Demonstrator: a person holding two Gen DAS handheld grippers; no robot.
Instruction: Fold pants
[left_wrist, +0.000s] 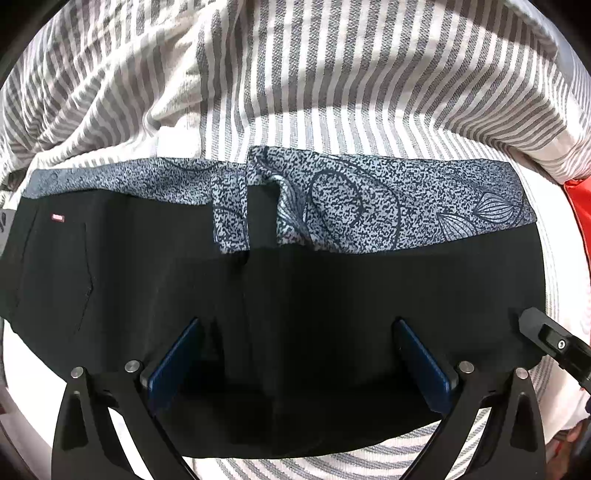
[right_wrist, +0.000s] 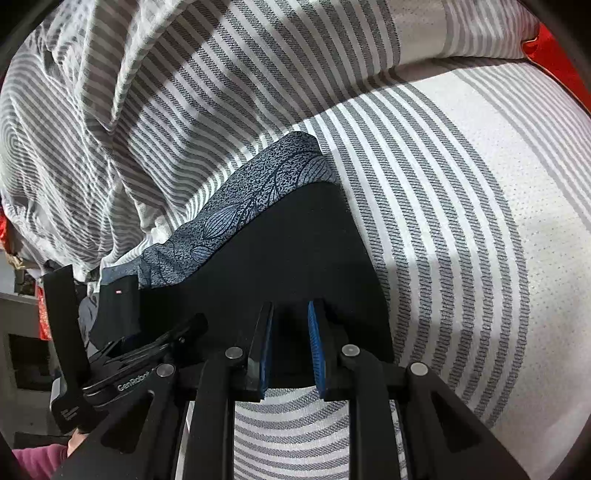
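The pants (left_wrist: 295, 295) lay folded on the striped sheet (left_wrist: 332, 92). The left gripper (left_wrist: 299, 354) was wide open over them, holding nothing. Only the right view showed the right gripper (right_wrist: 291, 347), its narrow gap at the pants' near edge; I could not tell a grip.

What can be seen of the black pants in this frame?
The black pants lie flat and folded on the striped bedding. The matte fabric looks smooth, with a speckled blue-grey leaf-print lining turned out along the far edge and a small red label near a pocket seam. The left gripper hangs open over them.
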